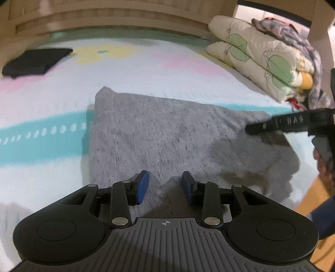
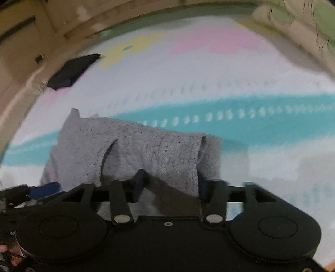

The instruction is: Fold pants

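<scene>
**Ana:** Grey marl cloth is filling both views: the pants (image 1: 159,134) are lying in a compact, partly folded bundle on the pastel bed sheet (image 1: 146,69), across its teal stripe (image 2: 261,117).

**Ben:** And the left gripper (image 1: 165,187) is hovering low at the near edge, its blue pads (image 1: 142,187) standing apart with a little ridge of fabric rising between them. They are not visibly pressing on it, so it is reading as spread, not pinching.

**Ana:** The right gripper (image 2: 170,185) is working the other end. Its jaws are sitting wide, and a flap of the pants is draping down between them.

**Ben:** Is it clamping that flap?

**Ana:** Hard to say; the picture is blurring, and the cloth is hiding the right-hand pad. The fingers look apart, though.

**Ben:** Here is the risk, then. If that flap is only resting there, it is likely slipping off as the hand rises, and the fold is springing open.

**Ana:** Agreed, and the layers at that end are already looking loose and uneven. A pinch catching just the top layer is probably dragging the bundle crooked.

**Ben:** Meanwhile the folded black garment (image 1: 35,62) is waiting well apart, near the wooden bed frame (image 1: 104,18).
</scene>
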{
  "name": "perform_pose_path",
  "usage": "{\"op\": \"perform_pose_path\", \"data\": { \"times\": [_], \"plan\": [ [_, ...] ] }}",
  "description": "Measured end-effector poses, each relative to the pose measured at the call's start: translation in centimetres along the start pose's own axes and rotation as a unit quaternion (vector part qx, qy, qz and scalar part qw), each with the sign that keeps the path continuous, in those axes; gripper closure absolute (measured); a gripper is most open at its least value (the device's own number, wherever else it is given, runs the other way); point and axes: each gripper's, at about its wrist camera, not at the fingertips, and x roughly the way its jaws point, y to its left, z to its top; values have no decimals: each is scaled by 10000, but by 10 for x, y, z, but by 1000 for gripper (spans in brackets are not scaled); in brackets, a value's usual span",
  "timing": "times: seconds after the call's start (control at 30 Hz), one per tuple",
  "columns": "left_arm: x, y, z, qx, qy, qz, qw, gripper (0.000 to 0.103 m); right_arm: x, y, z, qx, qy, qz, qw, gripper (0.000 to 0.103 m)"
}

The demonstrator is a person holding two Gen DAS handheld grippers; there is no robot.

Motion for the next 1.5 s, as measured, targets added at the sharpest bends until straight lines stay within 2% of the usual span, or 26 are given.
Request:
{"op": "perform_pose_path", "data": {
  "times": [0.1, 0.17, 0.3, 0.37, 0.47, 0.6, 0.7, 0.8, 0.97, 1.1, 1.23, 1.37, 1.5],
  "plan": [
    [-10, 8, -8, -282, 21, -177, 9994, 69, -22, 5, 4, -52, -679, -273, 9973, 31],
    [-16, 7, -11, -242, 14, -169, 9996, 69, -33, 8, 4, -34, -1098, -344, 9933, 18],
    [-22, 0, -15, -124, 11, -37, 9999, 69, -38, 19, -1, 16, -1536, -216, 9879, 11],
    [-25, -1, -18, -147, 34, -17, 9999, 69, -35, 27, -8, -61, -1477, -167, 9889, 7],
    [-27, 0, -20, -223, 87, -10, 9997, 68, -23, 37, -25, -259, -1243, -250, 9916, 7],
    [-28, 0, -23, -221, 113, 18, 9997, 68, -3, 47, -48, -673, -573, -555, 9945, 7],
    [-30, -1, -23, -242, 116, 40, 9996, 68, -5, 44, -64, -659, -918, -629, 9916, 4],
    [-35, -3, -21, -209, 79, 131, 9997, 69, -7, 47, -67, -863, -1013, -748, 9883, 1],
    [-46, 0, 7, -276, -399, 286, 9984, 69, -9, 47, -69, -894, -1003, -806, 9876, 1],
    [-25, 15, 46, -482, -404, 583, 9963, 69, -10, 51, -69, -803, -948, -811, 9889, 1],
    [15, 34, 74, -892, -94, 796, 9928, 68, -9, 52, -69, -782, -935, -829, 9891, 1],
    [60, 57, 86, -1181, 213, 1103, 9866, 68, -8, 51, -68, -733, -903, -807, 9899, 1],
    [86, 76, 87, -1377, 427, 1112, 9833, 56, -6, 50, -66, -664, -850, -807, 9909, 1]
  ]
}}
